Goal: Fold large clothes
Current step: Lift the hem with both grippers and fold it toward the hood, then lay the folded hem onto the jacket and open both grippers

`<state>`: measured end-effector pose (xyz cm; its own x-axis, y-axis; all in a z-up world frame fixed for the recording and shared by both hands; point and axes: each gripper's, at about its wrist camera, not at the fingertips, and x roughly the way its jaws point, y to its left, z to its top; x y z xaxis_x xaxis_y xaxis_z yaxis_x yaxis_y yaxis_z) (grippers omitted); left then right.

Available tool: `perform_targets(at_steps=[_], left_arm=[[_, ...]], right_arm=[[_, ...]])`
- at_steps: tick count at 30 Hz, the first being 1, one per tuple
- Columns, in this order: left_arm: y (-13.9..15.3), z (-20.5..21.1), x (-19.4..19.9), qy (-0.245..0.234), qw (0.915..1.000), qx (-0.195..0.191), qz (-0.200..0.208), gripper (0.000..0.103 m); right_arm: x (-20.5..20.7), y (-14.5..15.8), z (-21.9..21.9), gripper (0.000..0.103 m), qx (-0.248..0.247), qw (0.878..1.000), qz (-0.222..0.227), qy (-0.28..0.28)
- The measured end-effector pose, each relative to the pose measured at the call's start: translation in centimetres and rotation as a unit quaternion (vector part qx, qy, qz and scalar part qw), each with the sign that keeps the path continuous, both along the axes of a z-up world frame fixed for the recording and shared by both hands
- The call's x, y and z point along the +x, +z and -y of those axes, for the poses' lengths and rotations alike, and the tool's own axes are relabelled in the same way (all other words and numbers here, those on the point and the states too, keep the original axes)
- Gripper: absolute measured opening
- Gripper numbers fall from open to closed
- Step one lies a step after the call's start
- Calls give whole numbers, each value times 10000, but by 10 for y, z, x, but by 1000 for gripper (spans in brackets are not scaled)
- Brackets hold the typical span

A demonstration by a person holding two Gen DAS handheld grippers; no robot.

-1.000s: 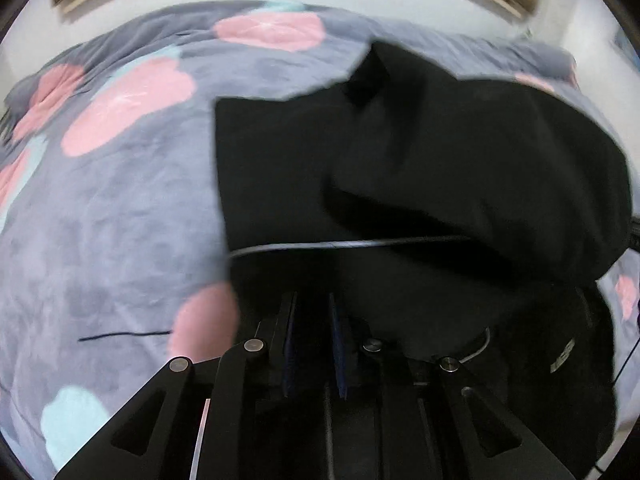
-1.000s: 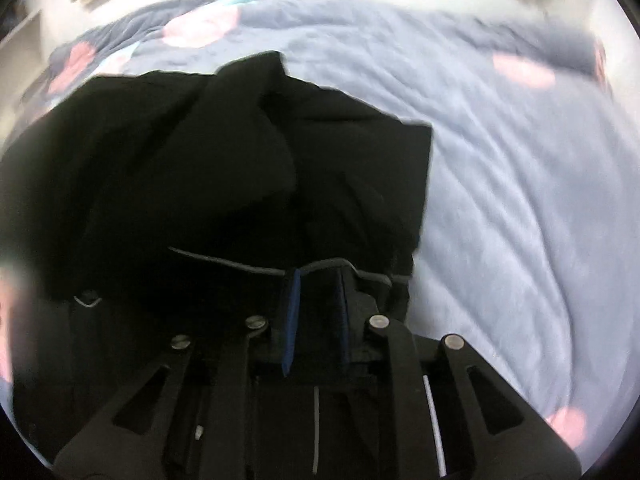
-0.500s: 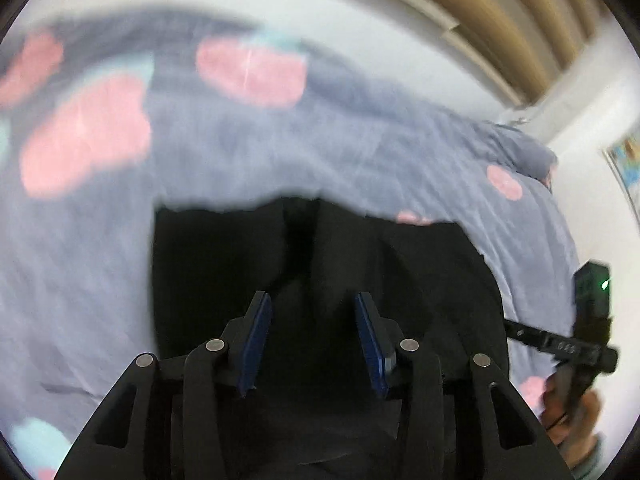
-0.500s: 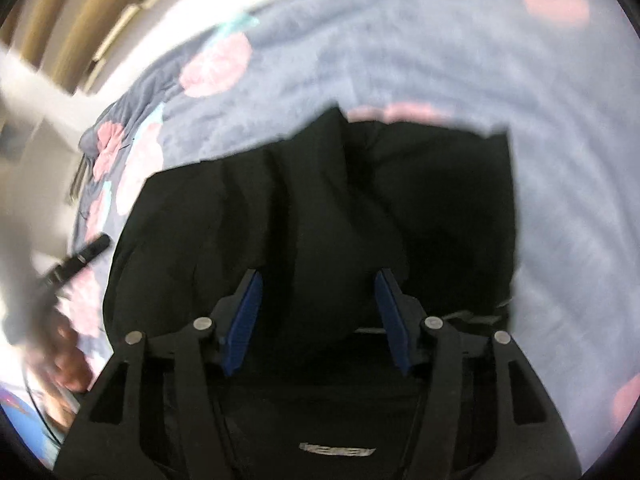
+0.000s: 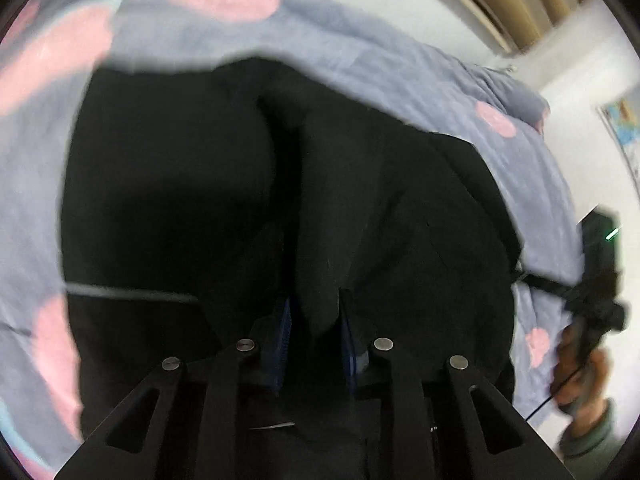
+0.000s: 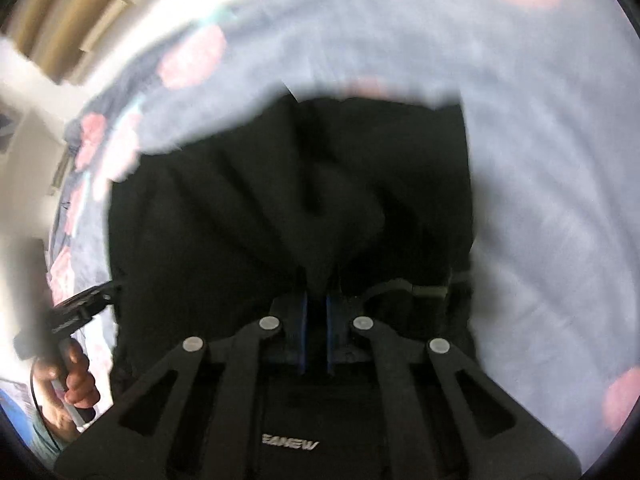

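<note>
Big black soft-fabric garment lies bunched on the grey-blue bedspread w/ pink blotches, both grippers at its near edge.

Left gripper: blue pads partly apart, a fold of cloth between them; can't tell if it's truly pinched. Right gripper: pads almost together, nipping a thin ridge of cloth. Looks limp, floppy, light-ish but bulky, prob. sags and slides over itself, so best taken at hem/corners, not mid-panel.
</note>
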<state>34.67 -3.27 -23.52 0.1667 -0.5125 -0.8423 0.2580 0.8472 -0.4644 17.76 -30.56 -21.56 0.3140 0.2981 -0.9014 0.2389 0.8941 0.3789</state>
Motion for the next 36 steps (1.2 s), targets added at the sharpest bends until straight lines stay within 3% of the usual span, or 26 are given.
perform_targets(at_steps=[2, 5, 7, 11, 16, 19, 21, 23, 26, 28, 32, 36], left_arm=[[-13, -14, 5, 196, 9986, -444, -193, 24], [-15, -32, 10, 390, 9943, -908, -409, 24], [2, -35, 5, 328, 9959, -801, -258, 25], [55, -28, -13, 14, 9988, -201, 437, 28], [105, -1, -38, -301, 9923, -73, 1197, 54], [89, 26, -42, -538, 9918, 24, 1159, 55], [53, 34, -35, -530, 9929, 522, 932, 55], [17, 36, -31, -454, 9936, 778, 689, 54], [-5, 34, -33, -374, 9932, 798, 760, 54], [-10, 40, -35, -477, 9903, 969, 872, 53], [-1, 47, -37, -654, 9864, 1166, 952, 54], [46, 39, -34, -587, 9868, 755, 1310, 55]], right_arm=[[1, -24, -4, 6, 113, 9999, -112, 9], [2, -26, -7, 9, 177, 9998, -104, -60], [-2, -8, -3, 15, 173, 9998, -45, -63], [-19, 51, -6, 47, -381, 9986, 365, 47], [-21, 96, -41, 48, -355, 9946, 865, 458], [-11, 84, -72, 49, -824, 9897, 841, 811], [-1, 60, -96, 49, -1192, 9834, 746, 1147], [2, 31, -107, 49, -1432, 9784, 548, 1390], [5, -7, -106, 52, -1551, 9761, 348, 1481], [6, -15, -103, 52, -1506, 9772, 387, 1447], [14, 2, -108, 52, -1510, 9763, 250, 1528], [19, 54, -85, 53, -1096, 9833, 789, 1221]])
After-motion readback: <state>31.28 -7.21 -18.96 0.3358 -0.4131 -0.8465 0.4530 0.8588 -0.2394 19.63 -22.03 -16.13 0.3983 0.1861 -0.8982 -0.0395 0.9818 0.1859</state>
